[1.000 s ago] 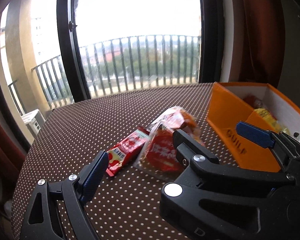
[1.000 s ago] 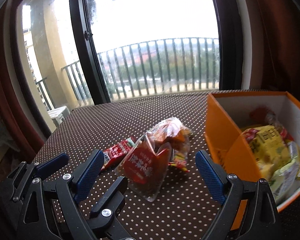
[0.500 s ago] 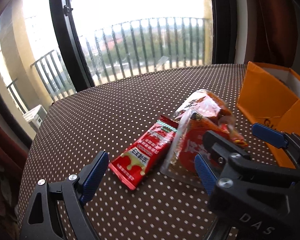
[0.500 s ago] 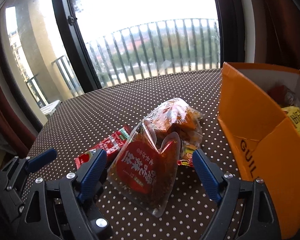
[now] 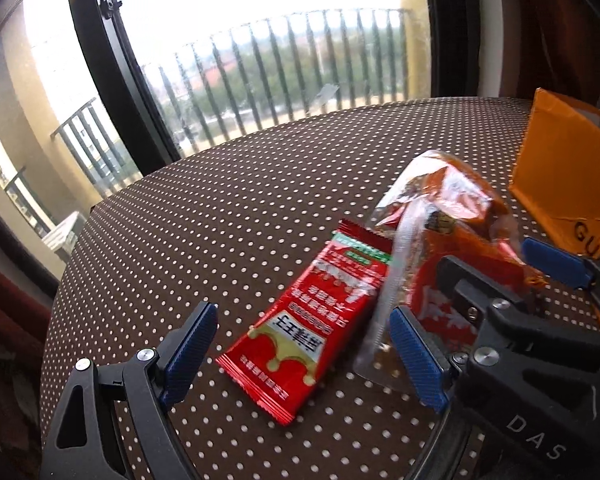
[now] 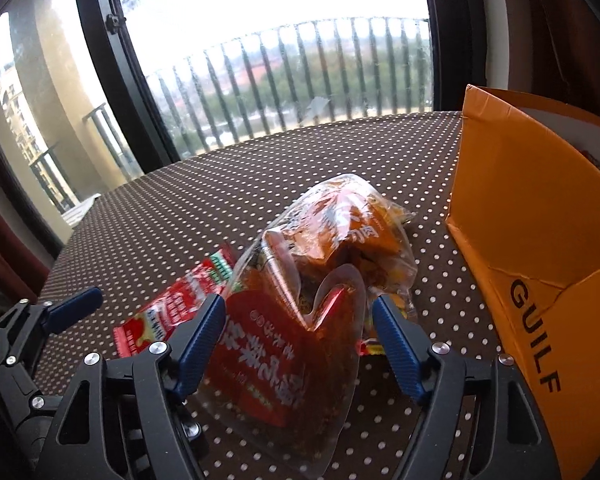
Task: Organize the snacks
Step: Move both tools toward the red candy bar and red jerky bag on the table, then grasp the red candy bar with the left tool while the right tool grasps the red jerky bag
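Note:
A flat red snack packet [image 5: 312, 320] lies on the dotted brown tablecloth [image 5: 220, 220]. My left gripper [image 5: 302, 356] is open and straddles it without touching. Just right of the packet sits a clear bag of orange-red snacks with a red label [image 6: 332, 240]. My right gripper [image 6: 298, 344] has a pad on each side of the bag and its jaws are closing, with no clear squeeze showing. In the right wrist view the red packet [image 6: 168, 312] pokes out left of the bag. An open orange cardboard box [image 6: 540, 220] stands to the right.
The box's orange wall [image 5: 560, 184], lettered GUILF, is close to the right gripper's right finger. One of the left gripper's fingers [image 6: 76, 308] sits just left of the right gripper. The round table ends at a dark-framed window [image 6: 112, 60] with a balcony railing behind it.
Both grippers have come down and forward onto the snacks. The left now straddles the red packet. The right gripper's jaws have narrowed around the clear bag.

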The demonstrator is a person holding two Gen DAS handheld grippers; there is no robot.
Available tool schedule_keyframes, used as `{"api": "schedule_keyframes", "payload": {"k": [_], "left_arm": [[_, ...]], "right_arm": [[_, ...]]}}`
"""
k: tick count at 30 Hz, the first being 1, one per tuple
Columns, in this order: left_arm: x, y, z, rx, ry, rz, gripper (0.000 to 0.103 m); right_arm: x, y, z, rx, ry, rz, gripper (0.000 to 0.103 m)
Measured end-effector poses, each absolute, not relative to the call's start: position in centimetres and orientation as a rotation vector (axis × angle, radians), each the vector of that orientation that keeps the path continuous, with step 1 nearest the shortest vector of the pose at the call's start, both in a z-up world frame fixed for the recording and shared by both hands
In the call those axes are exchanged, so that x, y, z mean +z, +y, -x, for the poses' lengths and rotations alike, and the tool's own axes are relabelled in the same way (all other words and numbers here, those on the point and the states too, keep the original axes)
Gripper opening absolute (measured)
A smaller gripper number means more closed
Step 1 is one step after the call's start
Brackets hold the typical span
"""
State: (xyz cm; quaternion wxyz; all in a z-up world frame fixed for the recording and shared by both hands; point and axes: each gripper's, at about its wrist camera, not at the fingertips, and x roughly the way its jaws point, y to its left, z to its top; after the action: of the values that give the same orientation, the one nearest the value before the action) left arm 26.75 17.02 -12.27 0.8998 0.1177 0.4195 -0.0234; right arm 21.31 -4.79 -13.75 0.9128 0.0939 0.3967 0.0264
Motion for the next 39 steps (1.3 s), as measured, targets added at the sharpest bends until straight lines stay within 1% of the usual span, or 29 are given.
{"api": "schedule_keyframes", "payload": {"k": [11,12,13,14,15,16,17,18,19,20,23,24,25,30,35,37,39], "left_arm": [[-14.3,17.6,-28.3,-0.026,0.897,-0.233,0.087],[-14.4,17.5,-28.3,-0.031,0.894,-0.232,0.082],[-14.4,17.4,-28.3,-0.044,0.889,-0.227,0.074],[-14.4,17.2,-28.3,-0.06,0.885,-0.221,0.071],[-14.3,17.1,-28.2,-0.071,0.882,-0.221,0.066],[-14.3,16.9,-28.1,-0.08,0.88,-0.224,0.058],[-14.3,16.7,-28.0,-0.096,0.876,-0.227,0.055],[-14.3,16.5,-27.8,-0.105,0.874,-0.235,0.049],[-14.3,16.2,-27.6,-0.116,0.871,-0.247,0.04],[-14.2,16.1,-27.3,-0.122,0.867,-0.261,0.038],[-14.3,15.7,-26.7,-0.127,0.867,-0.288,0.026],[-14.2,15.8,-26.4,-0.133,0.879,-0.275,0.022],[-14.2,16.0,-26.3,-0.13,0.887,-0.272,0.022],[-14.1,16.2,-25.0,-0.117,0.908,-0.251,0.022],[-14.0,16.3,-22.9,-0.094,0.925,-0.224,0.021],[-13.9,16.3,-22.0,-0.094,0.936,-0.204,0.018],[-13.7,16.0,-21.0,-0.107,0.938,-0.196,0.018]], "right_arm": [[-14.5,-4.4,-21.3,-0.011,0.813,-0.125,0.078],[-14.5,-4.5,-21.2,-0.012,0.812,-0.129,0.078],[-14.6,-4.6,-21.3,-0.013,0.812,-0.131,0.078],[-14.6,-4.7,-21.3,-0.013,0.811,-0.136,0.078],[-14.6,-4.7,-21.4,-0.014,0.81,-0.141,0.078],[-14.6,-4.8,-21.4,-0.014,0.811,-0.142,0.078],[-14.6,-4.8,-21.5,-0.014,0.812,-0.141,0.078],[-14.6,-4.7,-21.6,-0.013,0.814,-0.139,0.078],[-14.6,-4.6,-21.4,-0.012,0.815,-0.134,0.077],[-14.6,-4.5,-21.6,-0.011,0.815,-0.13,0.075],[-14.6,-4.2,-21.4,-0.001,0.815,-0.112,0.068],[-14.5,-4.1,-21.3,0.003,0.815,-0.105,0.063],[-14.4,-4.2,-21.1,0.015,0.816,-0.108,0.058],[-14.4,-4.2,-20.5,0.05,0.829,-0.115,0.047],[-14.4,-4.1,-19.3,0.086,0.838,-0.115,0.041],[-14.4,-4.1,-18.8,0.096,0.843,-0.114,0.04],[-14.4,-4.0,-18.4,0.099,0.845,-0.107,0.039]]}}
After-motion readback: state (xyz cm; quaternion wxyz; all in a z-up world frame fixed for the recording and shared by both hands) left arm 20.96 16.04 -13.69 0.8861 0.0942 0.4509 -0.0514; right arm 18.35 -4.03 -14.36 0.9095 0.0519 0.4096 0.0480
